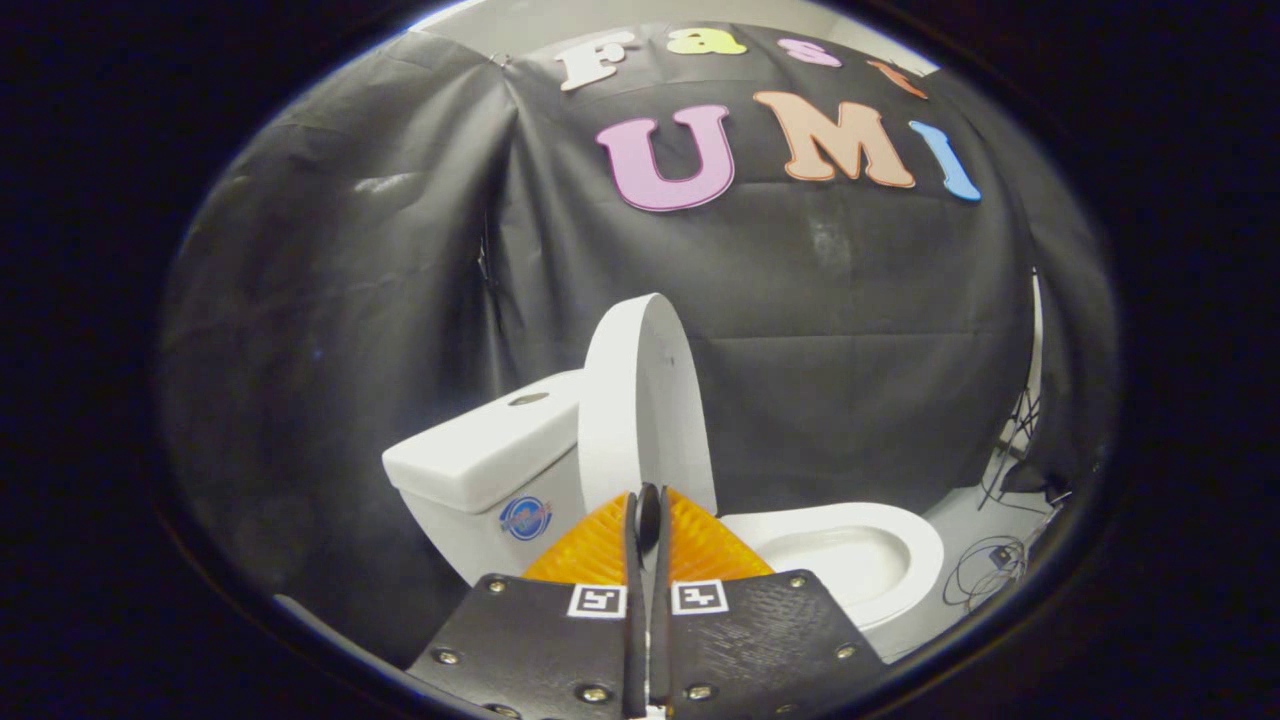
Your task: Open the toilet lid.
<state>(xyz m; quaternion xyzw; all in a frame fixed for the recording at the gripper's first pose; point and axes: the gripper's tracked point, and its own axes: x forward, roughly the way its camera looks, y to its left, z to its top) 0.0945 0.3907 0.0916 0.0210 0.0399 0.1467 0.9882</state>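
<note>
Both fingers of the gripper (648,520) sit nearly closed, seemingly pinching the edge of the toilet lid (640,400), which stands upright by the tank (480,455); ease it back gently.

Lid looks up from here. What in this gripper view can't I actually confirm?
- Lid hinge and lower edge: hidden behind the gripper, whose fingers sit nearly closed.
- Whether the fingers touch the lid: cannot tell.
- Whether the lid leans on the tank: unclear.
- Bowl front rim: partly covered by the gripper body.
</note>
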